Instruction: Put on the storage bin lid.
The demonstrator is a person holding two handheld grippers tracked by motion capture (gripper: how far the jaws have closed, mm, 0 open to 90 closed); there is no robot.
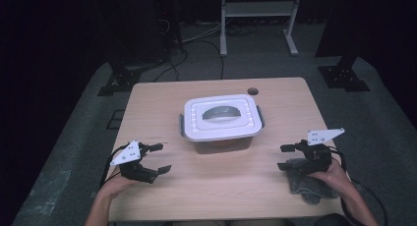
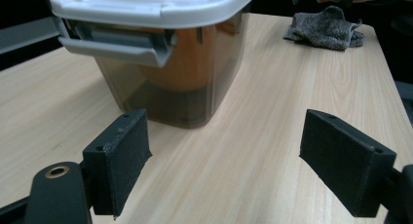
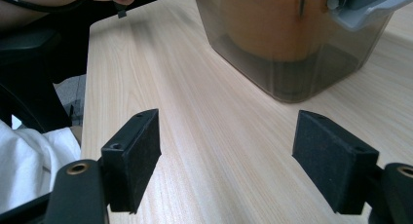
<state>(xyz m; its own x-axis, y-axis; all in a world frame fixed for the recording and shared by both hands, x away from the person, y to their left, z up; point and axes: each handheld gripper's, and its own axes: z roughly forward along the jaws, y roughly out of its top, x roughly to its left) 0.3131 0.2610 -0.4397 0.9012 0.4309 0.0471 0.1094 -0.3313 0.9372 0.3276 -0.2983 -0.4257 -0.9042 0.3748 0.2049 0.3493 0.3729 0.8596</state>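
Wooden tabletop carries a lidded plastic box at its middle. Grey cloth lies near the right edge under the right hand-held gripper, spread and empty; left hand-held gripper likewise spread.

Lidded plastic container — white lid, grey handle and side latches, translucent body, upright, table centre
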